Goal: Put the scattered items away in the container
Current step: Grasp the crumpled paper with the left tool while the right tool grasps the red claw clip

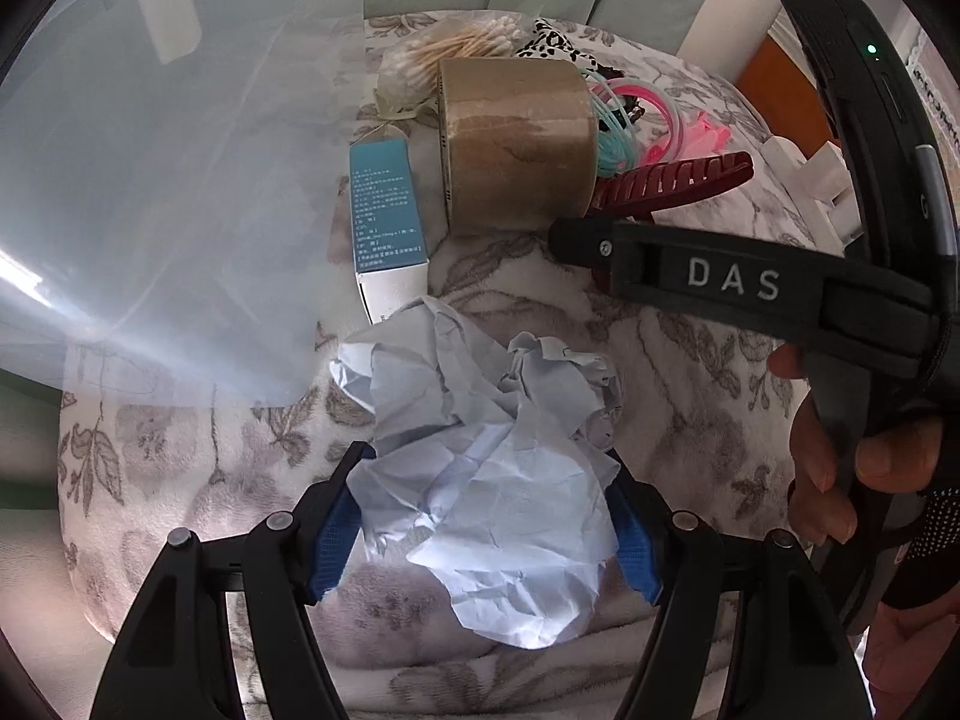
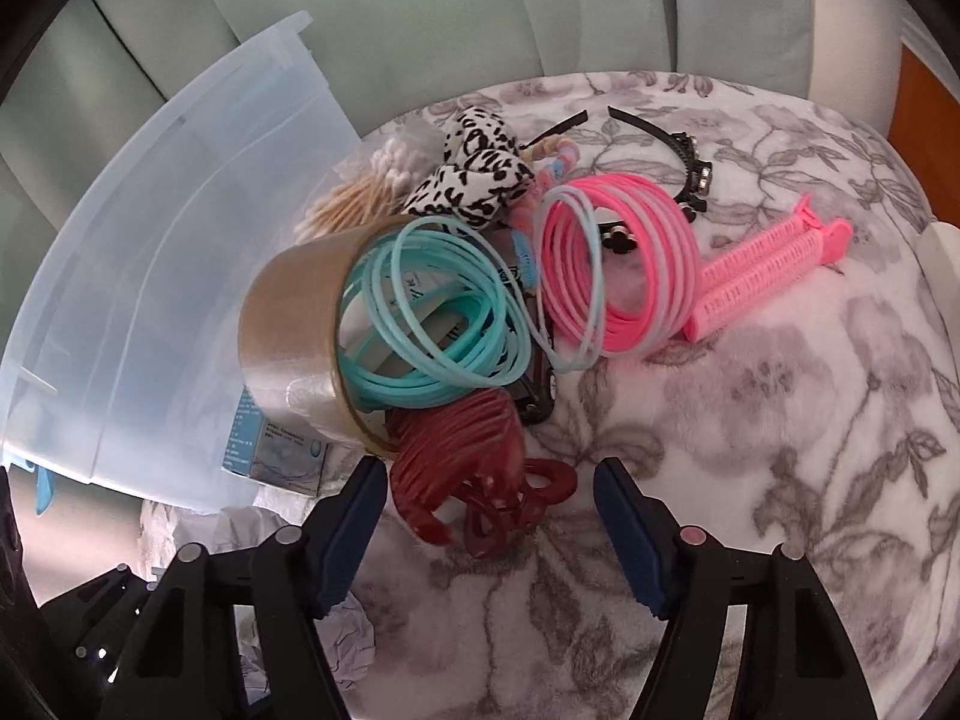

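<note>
Presently, the left gripper (image 1: 486, 516) is seen with its blue-padded fingers (image 1: 336, 534) pressed against both sides of a crumpled paper (image 1: 480, 456), which is held just above a floral blanket (image 1: 690, 396). The right gripper (image 2: 489, 516) is observed with its fingers (image 2: 630, 540) spread wide, hovering low over the blanket; a dark red claw clip (image 2: 474, 480) lies between them and is not seen to be touched. A translucent bin (image 2: 150, 276) is recorded at the left of both views, its wall close beside the pile of items. A tape roll (image 1: 516, 144) lies on its side next to the bin, with a teal box (image 1: 387, 222) just beside it. Behind the tape, a bag of cotton swabs (image 1: 456, 48) and a black-and-white spotted scrunchie (image 2: 474, 174) are noted. Teal bands (image 2: 432, 324) rest against the tape roll, and pink bands (image 2: 618, 264) lie just beside them. A pink comb clip (image 2: 774, 270) is placed to the right of the pink bands, and a black headband (image 2: 684, 156) lies behind them. None of these items is seen inside the bin; its interior is only partly visible through glare.
</note>
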`<state>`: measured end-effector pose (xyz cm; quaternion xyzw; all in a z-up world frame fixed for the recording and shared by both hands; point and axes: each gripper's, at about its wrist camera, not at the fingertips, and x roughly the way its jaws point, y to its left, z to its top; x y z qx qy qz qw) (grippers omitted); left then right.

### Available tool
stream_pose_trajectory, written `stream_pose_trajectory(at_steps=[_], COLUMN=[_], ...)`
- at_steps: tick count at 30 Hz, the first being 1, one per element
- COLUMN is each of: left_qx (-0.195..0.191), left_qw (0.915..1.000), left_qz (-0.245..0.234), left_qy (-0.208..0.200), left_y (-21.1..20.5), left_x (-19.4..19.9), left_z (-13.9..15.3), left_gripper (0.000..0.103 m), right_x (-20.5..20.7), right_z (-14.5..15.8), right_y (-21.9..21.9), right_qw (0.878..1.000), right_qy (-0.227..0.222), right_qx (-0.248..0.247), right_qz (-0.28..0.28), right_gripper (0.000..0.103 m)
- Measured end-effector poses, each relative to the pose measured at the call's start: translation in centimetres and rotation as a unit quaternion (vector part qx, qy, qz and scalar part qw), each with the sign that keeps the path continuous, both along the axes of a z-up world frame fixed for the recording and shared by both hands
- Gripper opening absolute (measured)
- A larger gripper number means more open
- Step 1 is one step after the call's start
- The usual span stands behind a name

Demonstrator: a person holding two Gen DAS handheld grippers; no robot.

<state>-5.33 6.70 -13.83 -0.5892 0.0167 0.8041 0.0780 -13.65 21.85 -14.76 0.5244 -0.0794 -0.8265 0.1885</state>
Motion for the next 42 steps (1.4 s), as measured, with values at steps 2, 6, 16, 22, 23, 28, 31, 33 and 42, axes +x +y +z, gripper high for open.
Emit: stream_pose_trajectory(at_steps=[2,6,16,22,23,28,31,33,42], left_qx=[0.002,0.004,-0.006,-0.007,-0.008,-0.008,-0.007,-0.004,0.016], left_qw=[1.0,1.0,0.9999,0.9997,0.9996,0.9991,0.9985,0.9978,0.9883], left_qz=[-0.001,-0.007,0.008,0.012,0.011,-0.002,-0.007,-0.01,-0.029], left_qy=[0.001,0.005,0.011,0.02,0.023,0.041,0.054,0.066,0.149], left_y=[0.2,0.7,0.4,0.2,0.6,1.4,1.6,1.7,1.7], left_x=[-0.2,-0.6,0.0,1.5,1.8,2.5,3.1,3.6,4.6], left_z=[-0.1,0.0,0.9,1.7,2.1,3.0,4.0,4.7,9.9], left_gripper=[0.07,0.06,0.051,0.051,0.051,0.05,0.05,0.05,0.05], right_x=[0.0,0.1,3.0,6.5,7.1,9.0,10.8,11.6,11.9], right_z=[-0.2,-0.2,0.5,1.4,1.5,2.7,3.9,5.0,10.9], right_y=[-0.2,0.3,2.5,6.1,6.7,9.0,9.7,10.0,6.7], right_qw=[1.0,1.0,1.0,0.997,0.996,0.993,0.991,0.99,0.985], right_qy=[0.005,0.004,0.001,-0.005,-0.007,0.002,0.015,0.026,0.098], right_qx=[0.004,0.006,-0.019,-0.044,-0.049,-0.065,-0.07,-0.076,-0.078], right_qz=[0.005,0.006,-0.025,-0.069,-0.078,-0.102,-0.11,-0.114,-0.121], right_gripper=[0.07,0.046,0.037,0.037,0.037,0.037,0.037,0.037,0.037])
